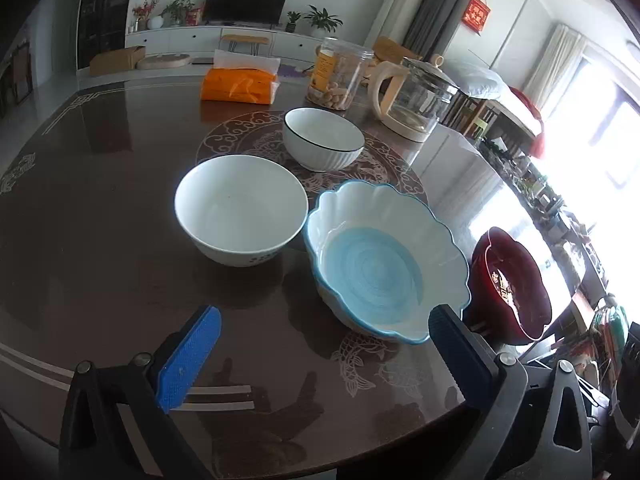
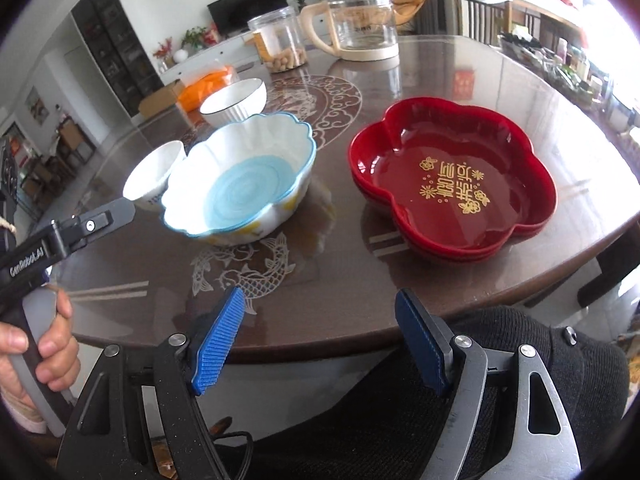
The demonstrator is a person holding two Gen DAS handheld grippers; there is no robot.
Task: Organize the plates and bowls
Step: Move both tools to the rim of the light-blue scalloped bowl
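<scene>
Both tools hang released and empty over the near edge of the tabletop [image 1: 100, 240]. From the left tool [image 1: 324, 344], the scalloped blue bowl [image 1: 384, 260] lies at about one o'clock, just beyond its right pad; the plain white bowl [image 1: 240, 208] sits at eleven, the ribbed bowl [image 1: 322, 138] farther at twelve. From the right tool [image 2: 320, 340], the red plates [image 2: 452, 176] lie at one o'clock. I judge the left tool nearer the bowls, the right nearer the plates.

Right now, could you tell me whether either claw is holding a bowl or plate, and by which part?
Nothing is held. The left claw and the right claw both stand open with nothing between their pads, short of the blue scalloped bowl and the red plates.
</scene>
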